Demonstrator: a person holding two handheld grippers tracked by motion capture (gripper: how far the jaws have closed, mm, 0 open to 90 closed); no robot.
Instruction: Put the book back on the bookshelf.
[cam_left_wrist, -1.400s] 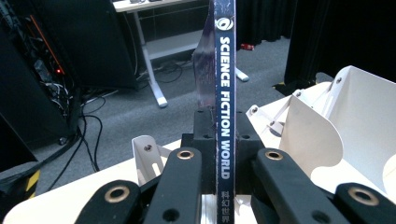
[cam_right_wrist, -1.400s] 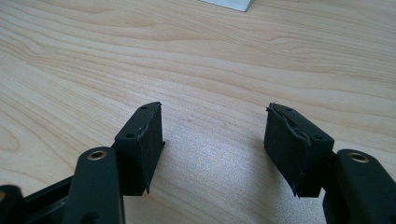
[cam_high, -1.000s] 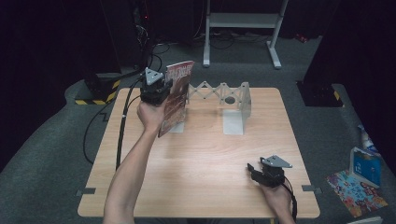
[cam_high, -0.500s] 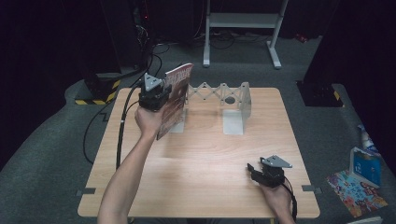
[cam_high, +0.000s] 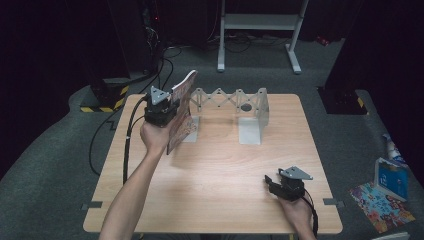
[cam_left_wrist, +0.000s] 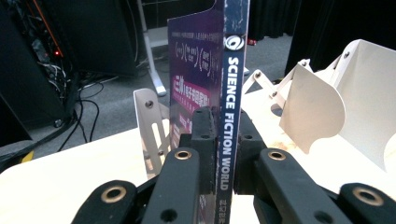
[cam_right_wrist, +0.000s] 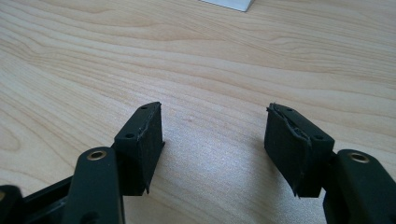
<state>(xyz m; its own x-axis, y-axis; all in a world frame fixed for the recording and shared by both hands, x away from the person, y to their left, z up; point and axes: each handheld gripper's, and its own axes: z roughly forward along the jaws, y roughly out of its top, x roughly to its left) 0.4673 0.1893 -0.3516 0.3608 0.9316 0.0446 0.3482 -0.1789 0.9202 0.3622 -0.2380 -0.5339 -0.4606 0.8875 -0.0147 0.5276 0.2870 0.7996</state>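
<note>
The left claw (cam_left_wrist: 219, 154) clamps a magazine (cam_left_wrist: 231, 107) upright by its spine at the far left of the bench (cam_high: 215, 165), just beside the white folding rack (cam_high: 250, 107). Keep it vertical and slide it squarely between the rack's plates. The right claw (cam_right_wrist: 212, 140) rests near right, spread wide and empty.

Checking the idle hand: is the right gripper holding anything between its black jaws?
No, the right gripper has its jaws spread apart over the bare light wooden table.
</note>
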